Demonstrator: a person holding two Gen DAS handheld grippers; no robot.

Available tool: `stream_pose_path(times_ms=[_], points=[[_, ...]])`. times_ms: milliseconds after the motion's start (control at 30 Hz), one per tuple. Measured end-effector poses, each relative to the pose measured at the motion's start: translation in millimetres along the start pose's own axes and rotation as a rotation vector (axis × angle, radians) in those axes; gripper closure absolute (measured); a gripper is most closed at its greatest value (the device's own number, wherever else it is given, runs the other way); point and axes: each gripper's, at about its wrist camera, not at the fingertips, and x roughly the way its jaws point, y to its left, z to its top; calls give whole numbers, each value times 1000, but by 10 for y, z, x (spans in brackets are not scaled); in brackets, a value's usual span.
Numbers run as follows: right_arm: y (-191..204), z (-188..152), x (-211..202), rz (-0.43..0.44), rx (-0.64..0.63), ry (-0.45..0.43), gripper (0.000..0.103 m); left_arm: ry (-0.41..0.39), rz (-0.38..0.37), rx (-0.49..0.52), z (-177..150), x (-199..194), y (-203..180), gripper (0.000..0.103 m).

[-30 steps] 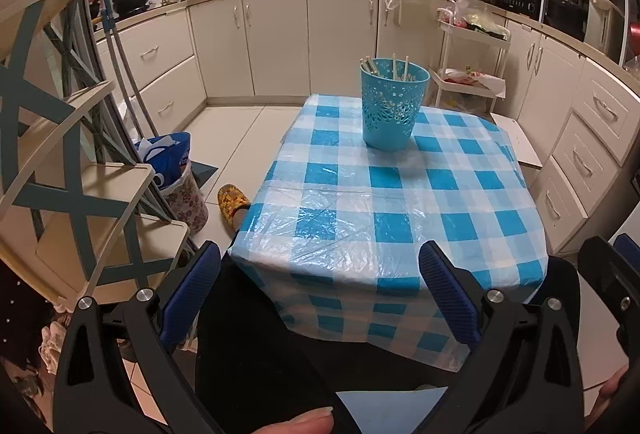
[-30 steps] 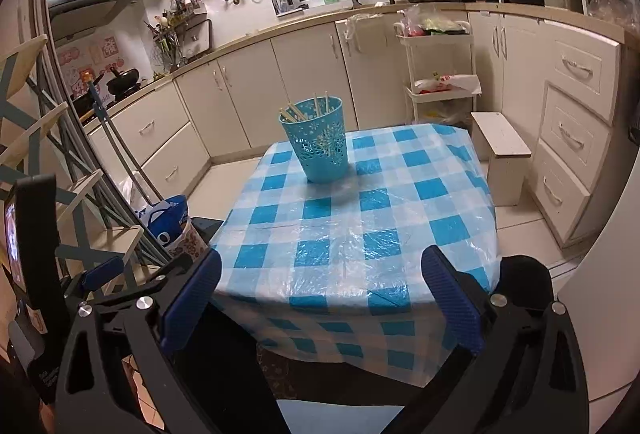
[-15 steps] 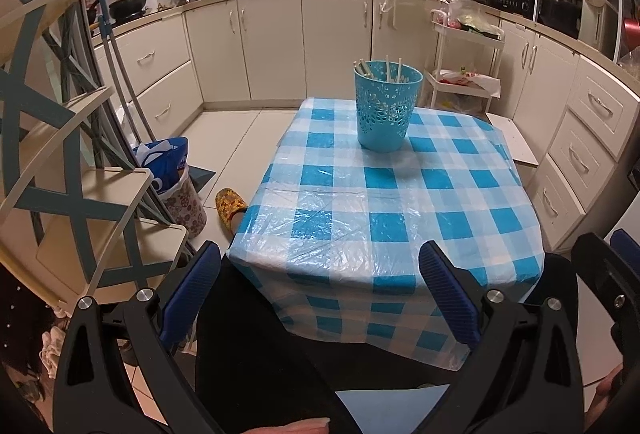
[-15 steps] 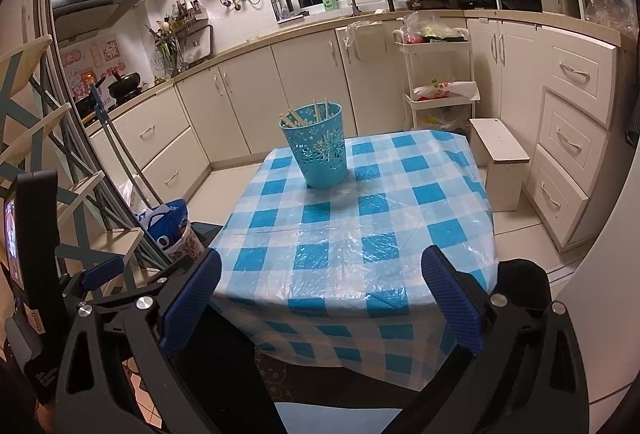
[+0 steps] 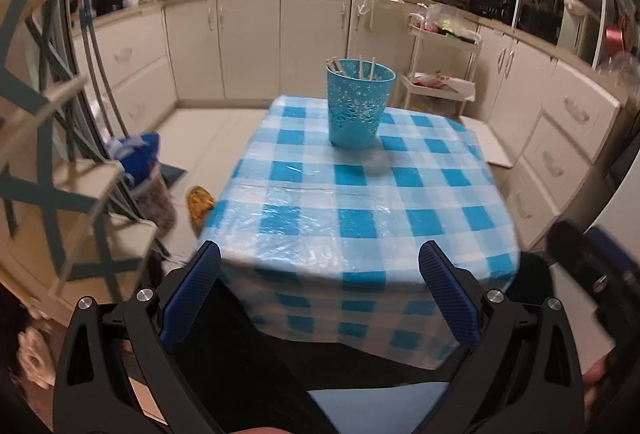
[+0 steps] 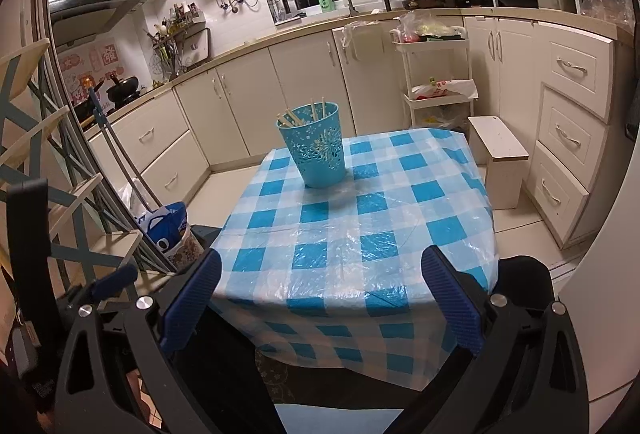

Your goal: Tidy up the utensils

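Note:
A turquoise perforated holder [image 5: 358,105] [image 6: 315,147] stands upright at the far end of a small table with a blue-and-white checked cloth [image 5: 360,209] [image 6: 360,230]. Several pale chopsticks [image 5: 362,67] [image 6: 304,113] poke out of its top. My left gripper [image 5: 320,274] hangs open before the table's near edge, nothing between its blue pads. My right gripper [image 6: 320,278] is open too, at the same near edge and empty. Both are well short of the holder.
Cream kitchen cabinets [image 6: 248,105] ring the room. A white trolley [image 6: 436,81] and a low white stool [image 6: 500,153] stand right of the table. A wooden folding rack [image 5: 52,161], a blue bag [image 5: 136,153] and a yellow slipper [image 5: 199,199] are on the left.
Both views have risen and pulled back a little from the table. The holder and chopsticks have not moved. Both grippers stay open.

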Motion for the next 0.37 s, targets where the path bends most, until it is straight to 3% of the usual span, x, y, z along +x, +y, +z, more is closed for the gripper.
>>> stream_pose_path(times_ms=[367], points=[[-11, -20, -8, -21, -22, -33, 7, -18, 45, 6, -30, -27, -26, 8]])
